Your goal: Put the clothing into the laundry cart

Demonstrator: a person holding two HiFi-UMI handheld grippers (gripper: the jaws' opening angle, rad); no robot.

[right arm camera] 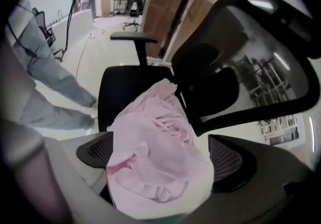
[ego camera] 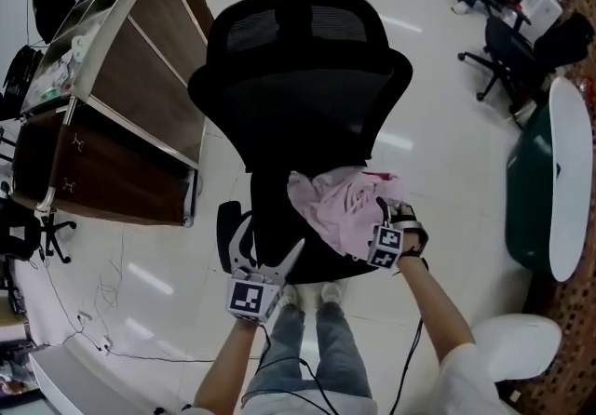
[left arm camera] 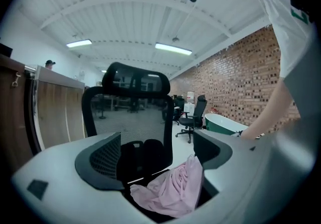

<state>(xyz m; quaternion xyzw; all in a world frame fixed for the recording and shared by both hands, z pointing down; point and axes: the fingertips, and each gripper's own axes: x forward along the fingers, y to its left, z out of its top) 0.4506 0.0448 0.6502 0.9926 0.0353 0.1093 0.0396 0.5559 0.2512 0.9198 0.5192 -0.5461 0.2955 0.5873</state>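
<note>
Right gripper point(right arm camera: 160, 155) wide around the pink garment point(right arm camera: 158, 132) on the office chair point(ego camera: 270, 208).
Its jaws have not closed on the cloth; the left gripper point(left arm camera: 155, 155) is wide and empty. Bite deep into the thick bunch so no tail drags. The head view's right edge shows a green tub point(ego camera: 531, 190), perhaps the cart, which the right gripper view misses.

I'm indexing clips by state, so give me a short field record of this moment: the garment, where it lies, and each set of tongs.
item: pink garment, crumpled
location: on the seat of the black office chair
left tongs: open, gripping nothing, garment ahead of them
right tongs: jaws wide apart, garment lying between them
</note>
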